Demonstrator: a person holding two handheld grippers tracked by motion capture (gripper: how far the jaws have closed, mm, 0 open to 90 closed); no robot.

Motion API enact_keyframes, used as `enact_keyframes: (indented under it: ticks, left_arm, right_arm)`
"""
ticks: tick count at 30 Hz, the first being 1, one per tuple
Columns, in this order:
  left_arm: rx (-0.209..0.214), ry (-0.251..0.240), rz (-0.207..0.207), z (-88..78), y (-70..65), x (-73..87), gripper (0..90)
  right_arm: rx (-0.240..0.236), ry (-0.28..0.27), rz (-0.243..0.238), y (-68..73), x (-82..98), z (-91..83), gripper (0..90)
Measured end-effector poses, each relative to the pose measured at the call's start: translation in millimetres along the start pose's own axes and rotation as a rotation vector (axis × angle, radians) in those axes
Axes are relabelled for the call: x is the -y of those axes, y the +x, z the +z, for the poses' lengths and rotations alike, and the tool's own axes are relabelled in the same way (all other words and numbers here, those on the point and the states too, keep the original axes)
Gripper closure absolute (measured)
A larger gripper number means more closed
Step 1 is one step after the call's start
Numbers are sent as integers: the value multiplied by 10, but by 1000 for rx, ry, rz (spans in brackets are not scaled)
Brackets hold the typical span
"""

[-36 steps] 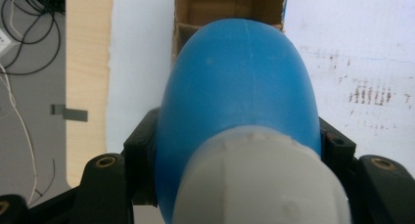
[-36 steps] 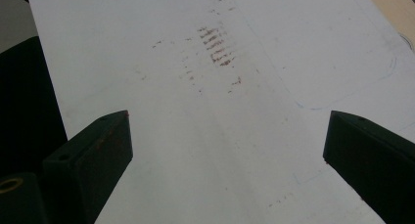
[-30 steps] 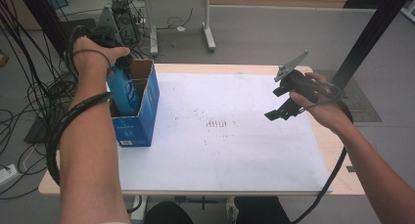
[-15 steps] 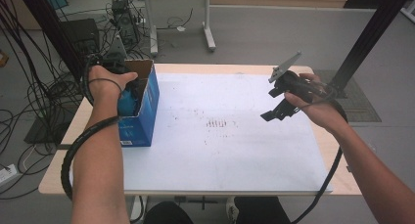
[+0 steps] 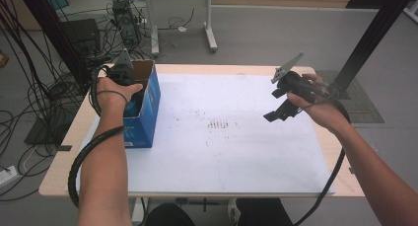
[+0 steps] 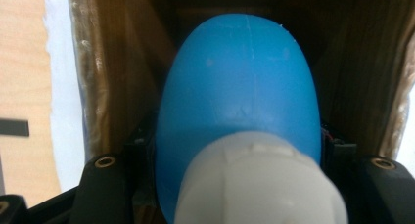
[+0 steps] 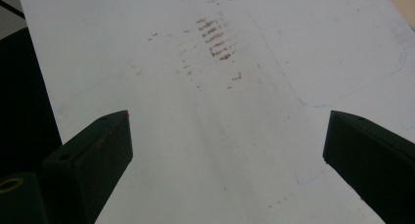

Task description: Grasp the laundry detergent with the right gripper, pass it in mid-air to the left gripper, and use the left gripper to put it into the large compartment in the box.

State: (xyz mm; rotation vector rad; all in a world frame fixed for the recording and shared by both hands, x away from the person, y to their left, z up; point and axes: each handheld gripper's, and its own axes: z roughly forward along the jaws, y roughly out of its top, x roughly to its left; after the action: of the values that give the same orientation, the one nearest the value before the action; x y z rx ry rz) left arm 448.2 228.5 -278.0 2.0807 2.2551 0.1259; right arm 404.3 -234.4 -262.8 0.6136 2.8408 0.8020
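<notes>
Grey floor is surrounding a wooden table (image 5: 64, 157), with black cables lying in loops off its left side and a second desk standing at the far end. White sheet (image 5: 236, 152) is covering most of the tabletop; brownish smudge marks (image 5: 223, 123) are sitting near its centre, and a faint blue pen outline is showing on it in the right gripper view. No legible word on the sheet.

Blue cardboard box (image 5: 148, 115) is standing upright at the left edge of the table, top open, brown inside. White printing on its near side is too blurred to read.

Left gripper (image 5: 123, 75) is reaching down into the box mouth. Its jaws are clamping a blue bottle (image 6: 240, 82) with a white cap (image 6: 259, 185); the bottle is sitting inside the box, body pointing towards the bottom. No label visible on the bottle.

Right gripper (image 5: 282, 101) is hovering above the right half of the sheet, well apart from the box. Its jaws are standing wide open, nothing between them.
</notes>
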Motion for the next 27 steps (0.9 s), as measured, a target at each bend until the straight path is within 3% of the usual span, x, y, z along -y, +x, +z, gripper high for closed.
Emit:
enact_keyframes:
  ticks: [27]
  left_arm:
    - [15,-3,-13,4,33,-1,365]
  right_arm:
    - [16,14,7,-8,26,27,44]
